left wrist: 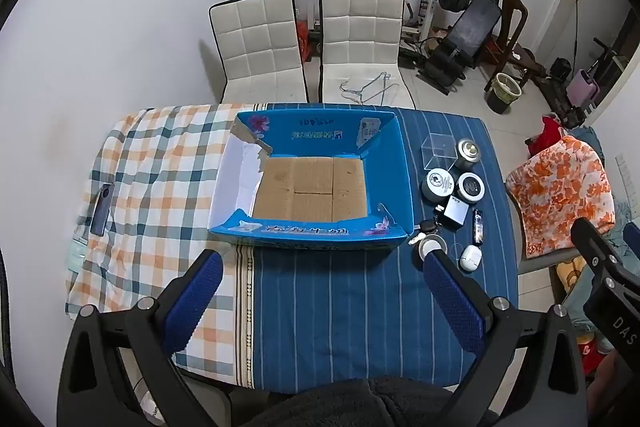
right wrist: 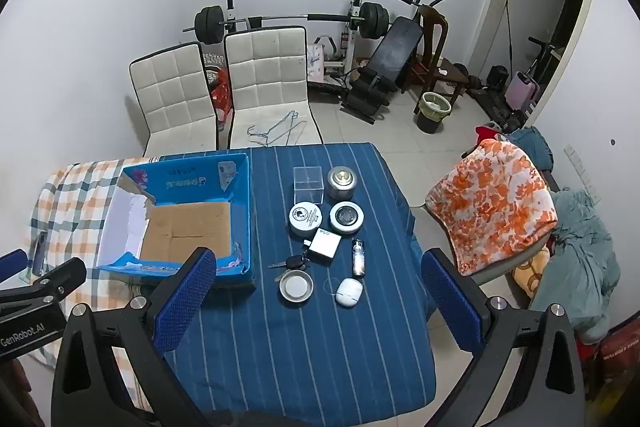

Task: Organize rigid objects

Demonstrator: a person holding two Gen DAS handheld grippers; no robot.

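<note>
Nine or so small hard items sit clustered on the counter (right wrist: 312, 347) just right of the empty blue box (right wrist: 240, 211). The clear cube (right wrist: 307, 183) looks light and slick; the round tins (right wrist: 306, 219) are stiff, best pinched across their sides. Both the left claw (left wrist: 320, 291) and the right claw (right wrist: 316, 287) hang spread wide, holding nothing. The keys (right wrist: 294, 263) overlap the white box (right wrist: 326, 242), and the labels are probably too small to read.
</note>
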